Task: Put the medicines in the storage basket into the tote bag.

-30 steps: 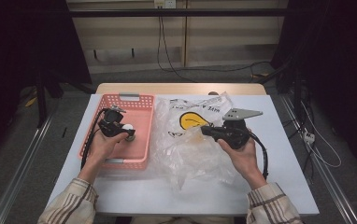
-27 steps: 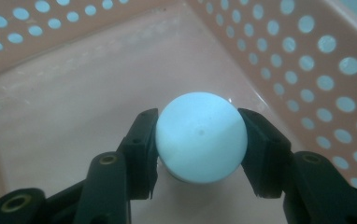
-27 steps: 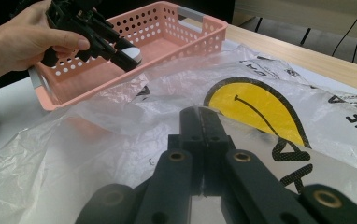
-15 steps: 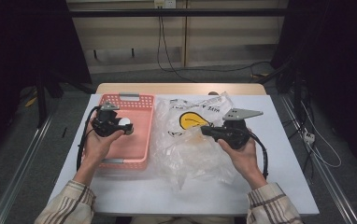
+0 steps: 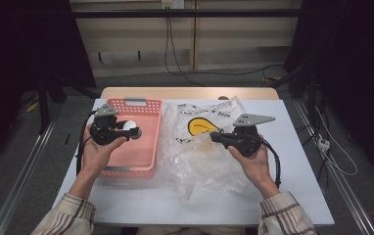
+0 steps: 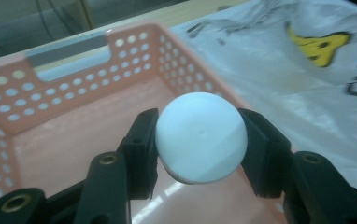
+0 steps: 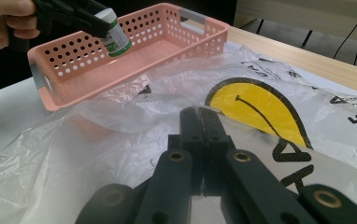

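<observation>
Left claw (image 6: pixel 200 144), about half spread, pinches a small white-capped bottle (image 6: pixel 200 137) with a green label by its cap, held above the pink perforated basket (image 5: pixel 143 110). Right claw (image 7: pixel 200 126), pressed together, pinches what appears to be a fold of the clear plastic bag (image 5: pixel 195 152) with a yellow smiley print, at the basket's 3 o'clock. White surface (image 5: pixel 302 161); dark room, cables at 12 o'clock.

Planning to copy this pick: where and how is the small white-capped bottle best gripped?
Grip the bottle by its round white cap, one jaw on each side, as the left tool does now above the pink basket. The body hangs free below, so come from the cap end.
</observation>
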